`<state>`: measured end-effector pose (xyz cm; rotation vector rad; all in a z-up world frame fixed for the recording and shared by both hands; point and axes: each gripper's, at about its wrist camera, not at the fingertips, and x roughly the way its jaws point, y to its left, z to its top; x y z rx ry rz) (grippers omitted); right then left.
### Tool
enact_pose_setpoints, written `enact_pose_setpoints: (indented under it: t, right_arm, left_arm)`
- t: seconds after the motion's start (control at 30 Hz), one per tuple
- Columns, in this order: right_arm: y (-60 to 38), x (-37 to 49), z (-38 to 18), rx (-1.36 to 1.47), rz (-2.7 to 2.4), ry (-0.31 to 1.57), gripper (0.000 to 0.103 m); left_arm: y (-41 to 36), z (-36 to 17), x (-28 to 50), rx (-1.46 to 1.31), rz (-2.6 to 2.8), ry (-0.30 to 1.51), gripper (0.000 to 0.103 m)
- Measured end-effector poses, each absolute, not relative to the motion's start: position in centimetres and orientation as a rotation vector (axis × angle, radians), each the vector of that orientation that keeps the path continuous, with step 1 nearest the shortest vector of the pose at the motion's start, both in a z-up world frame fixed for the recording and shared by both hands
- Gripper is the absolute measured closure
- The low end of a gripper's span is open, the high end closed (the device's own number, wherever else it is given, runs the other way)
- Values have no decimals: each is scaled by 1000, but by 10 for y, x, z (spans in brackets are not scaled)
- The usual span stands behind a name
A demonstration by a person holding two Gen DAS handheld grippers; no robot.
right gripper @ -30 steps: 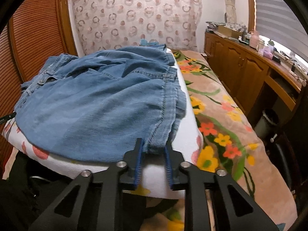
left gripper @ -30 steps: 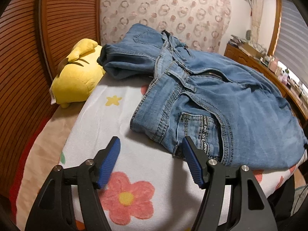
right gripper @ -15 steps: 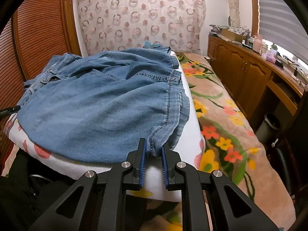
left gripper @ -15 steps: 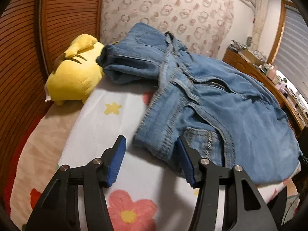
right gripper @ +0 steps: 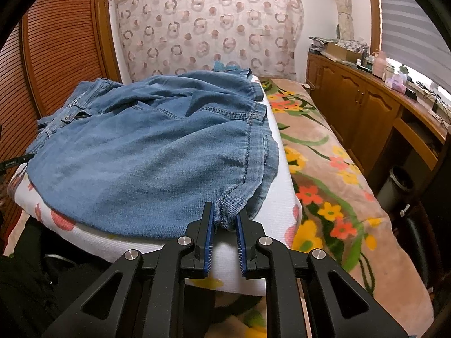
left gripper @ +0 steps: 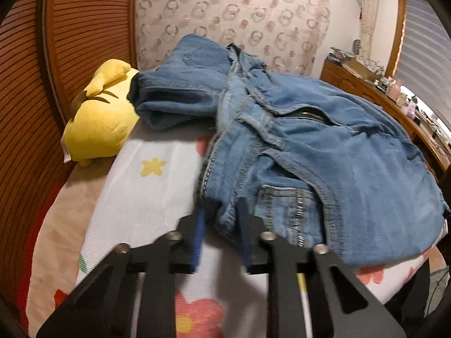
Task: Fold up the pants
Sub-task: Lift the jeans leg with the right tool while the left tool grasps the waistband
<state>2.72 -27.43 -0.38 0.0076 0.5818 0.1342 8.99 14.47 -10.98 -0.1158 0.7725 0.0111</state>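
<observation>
Blue denim pants (left gripper: 310, 146) lie spread and partly bunched on a white flowered cloth (left gripper: 146, 191) over the bed. In the left wrist view my left gripper (left gripper: 221, 217) is closed on the near waistband corner of the pants, next to a back pocket (left gripper: 287, 208). In the right wrist view the same pants (right gripper: 146, 152) stretch leftward, and my right gripper (right gripper: 224, 217) is shut on the hem edge at the near right corner. Both views are slightly lifted from the cloth.
A yellow plush toy (left gripper: 101, 121) lies at the far left against the wooden slatted wall (left gripper: 33, 84). A flowered blanket (right gripper: 332, 174) covers the bed to the right. Wooden cabinets (right gripper: 366, 112) with clutter stand along the right wall.
My left gripper moved forward to the waistband corner and closed on it; it was wide open before. My right gripper stayed shut on the hem and drew it slightly nearer.
</observation>
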Motion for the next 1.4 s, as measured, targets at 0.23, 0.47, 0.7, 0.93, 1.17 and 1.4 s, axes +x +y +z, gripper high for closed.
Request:
enact_pose_setpoints:
  t: [0.23,0.47,0.7,0.93,1.17,1.4]
  right_arm:
    - [-277,30,23,-1,127,518,91]
    - [-282,24,75,-66,85,385,93]
    - [-274,18,110,-134,54,282,93]
    - [-266,6,134,-180,35,176,94]
    - [-263,-11,117,-195,17,102,94]
    - [-260,-18,87,-194,12,74,94]
  left_arm:
    - [128,-55,67,-81,-8,613,90]
    - [120,0,59,-64,-40,494,92]
    - [117,49,53,-53,-49,369,93]
    - [116,77,31,-44,-69,284,93]
    - [120,98,2,-57,-82,206,93]
    - [124,101,-10,-52,-87,185,93]
